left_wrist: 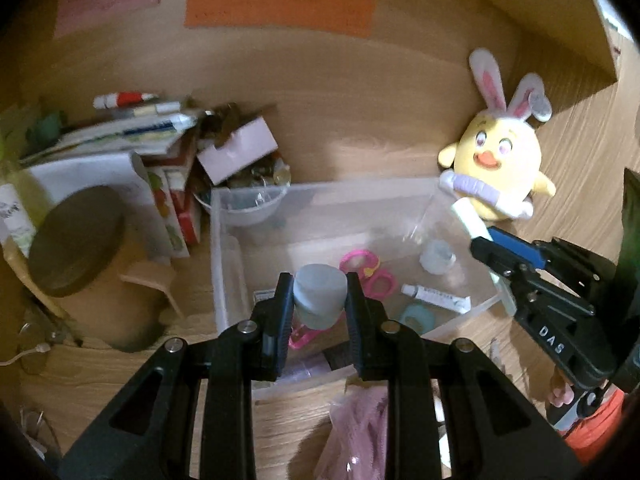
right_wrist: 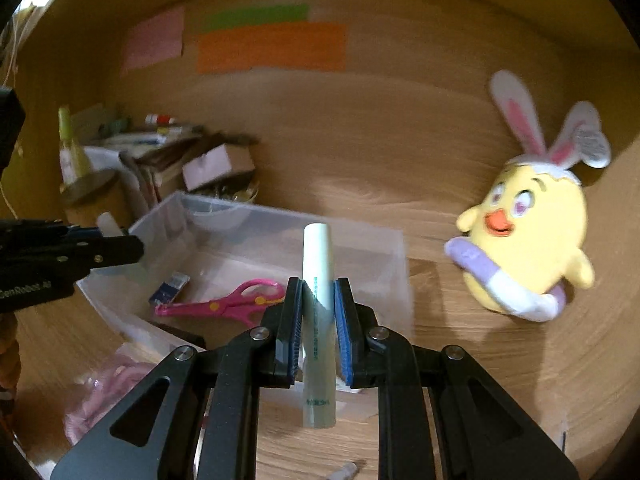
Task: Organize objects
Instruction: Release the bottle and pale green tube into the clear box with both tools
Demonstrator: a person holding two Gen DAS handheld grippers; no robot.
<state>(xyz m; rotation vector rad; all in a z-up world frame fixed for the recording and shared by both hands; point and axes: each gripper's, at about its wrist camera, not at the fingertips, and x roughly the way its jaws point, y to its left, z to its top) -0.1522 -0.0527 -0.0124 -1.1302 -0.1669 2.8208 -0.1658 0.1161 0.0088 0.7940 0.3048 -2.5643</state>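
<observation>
A clear plastic bin [left_wrist: 224, 248] stands on the wooden desk and holds pink scissors [left_wrist: 370, 272], a small white tube [left_wrist: 436, 298] and a clear cap [left_wrist: 438, 258]. My left gripper [left_wrist: 318, 300] is shut on a pale grey-blue capped bottle [left_wrist: 320, 294], held over the bin's near side. My right gripper [right_wrist: 318, 312] is shut on a long pale green tube [right_wrist: 317, 300], upright, at the bin's right edge [right_wrist: 396, 248]. It also shows in the left wrist view [left_wrist: 486, 244]. The pink scissors [right_wrist: 228, 304] show in the right wrist view too.
A yellow chick plush with bunny ears [left_wrist: 496, 156] sits right of the bin. Books, boxes and a bowl [left_wrist: 248, 208] pile up at the left, with a brown-lidded jar [left_wrist: 76, 248]. A pink pouch [left_wrist: 360, 432] lies in front. Coloured notes [right_wrist: 272, 46] are on the back wall.
</observation>
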